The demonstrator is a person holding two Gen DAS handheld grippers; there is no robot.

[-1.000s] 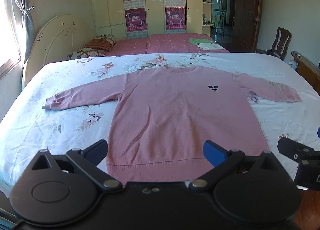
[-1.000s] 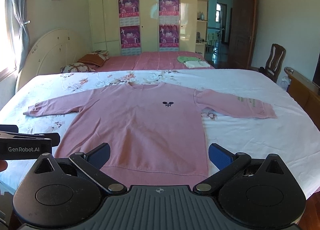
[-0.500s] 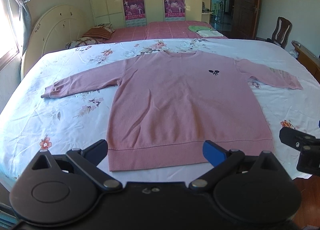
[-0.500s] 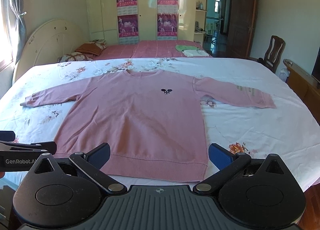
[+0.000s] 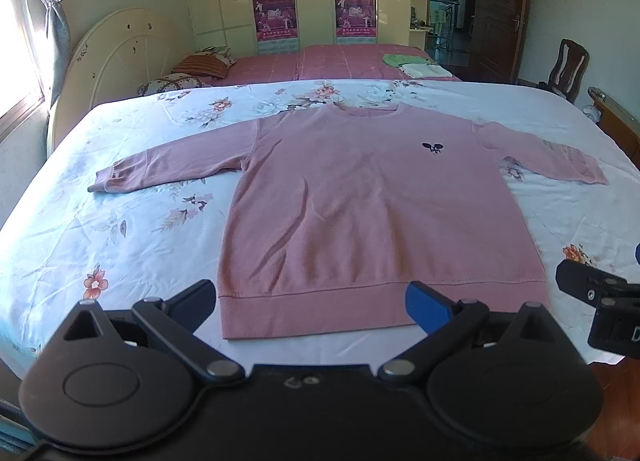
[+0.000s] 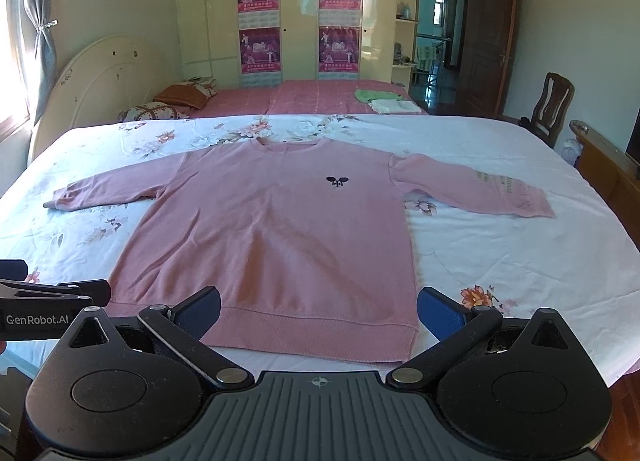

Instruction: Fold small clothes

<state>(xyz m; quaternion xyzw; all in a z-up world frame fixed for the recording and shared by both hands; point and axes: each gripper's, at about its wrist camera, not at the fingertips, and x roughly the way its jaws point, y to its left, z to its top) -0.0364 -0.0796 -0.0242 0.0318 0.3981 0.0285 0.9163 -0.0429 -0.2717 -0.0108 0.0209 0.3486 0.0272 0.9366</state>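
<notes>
Pink sweater [image 5: 380, 205] lies flat, face-up, sleeves spread on floral bed [image 5: 120, 229], ready for folding; left tongs [image 5: 312, 303] and right tongs [image 6: 318, 307] both released, empty, above hem.

"GenRobot.AI" on left hand-held gripper [image 6: 54, 311]

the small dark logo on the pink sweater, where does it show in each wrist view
Left wrist view: the logo sits right of centre, in the upper half, on the chest of the pink sweater.
Right wrist view: the logo sits near the middle, just above half height.
Shared landmark: the folded green and white clothes on the far pink bed, above and right of the logo in both.
</notes>
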